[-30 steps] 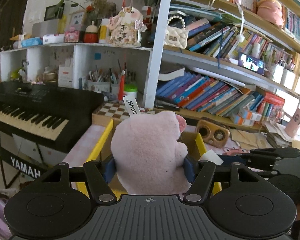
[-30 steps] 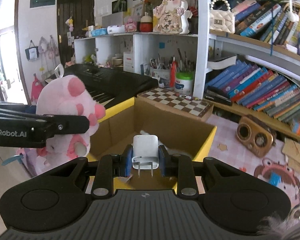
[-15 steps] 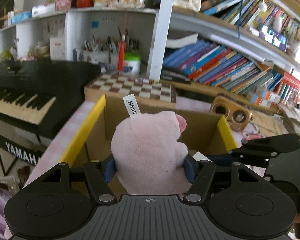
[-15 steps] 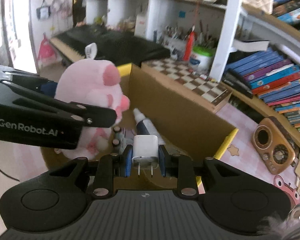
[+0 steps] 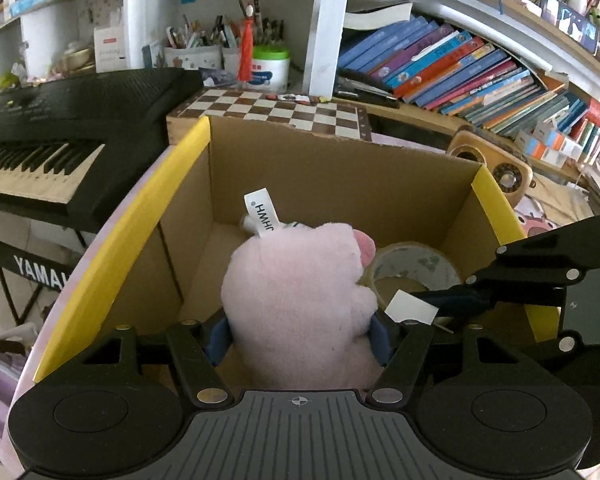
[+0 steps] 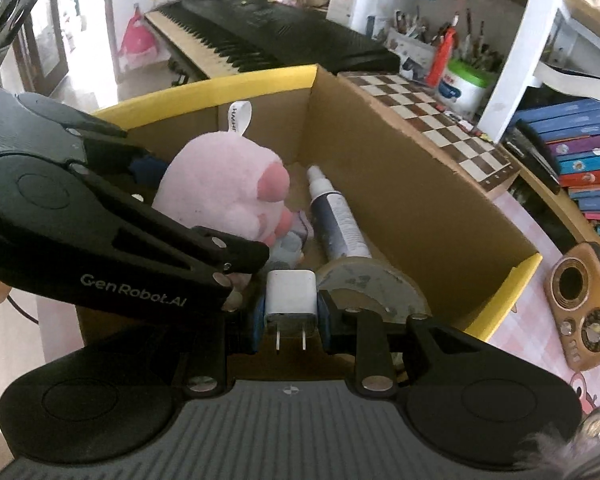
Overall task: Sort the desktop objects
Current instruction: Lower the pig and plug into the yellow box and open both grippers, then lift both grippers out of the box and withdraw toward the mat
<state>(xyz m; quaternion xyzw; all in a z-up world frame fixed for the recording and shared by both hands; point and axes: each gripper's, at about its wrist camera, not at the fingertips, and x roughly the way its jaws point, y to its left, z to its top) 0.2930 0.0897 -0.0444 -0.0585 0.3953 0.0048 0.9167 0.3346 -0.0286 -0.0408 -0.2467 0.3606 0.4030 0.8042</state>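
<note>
Both grippers hang over an open cardboard box (image 5: 332,172) with yellow flaps, each carrying one item to be dropped inside. The left gripper (image 5: 298,334) has a pink plush pig (image 5: 296,296) between its blue pads; its jaws are opening, though the pads appear to touch the toy's sides. The pig sits upright, its white label loop uppermost, low inside the box towards the left wall. The right gripper (image 6: 291,314) is clamped tight on a white plug adapter (image 6: 291,294), whose two prongs point back towards the camera.

Directly beyond and below the adapter lies a roll of clear tape (image 6: 374,288), and beyond that a white-capped tube (image 6: 336,212) lies flat, its long axis running away towards the far corner. The pig is just left of the tube. Judged from this, the adapter's release would land it on or beside the tape roll; the bare floor between tape and pig is narrow.
</note>
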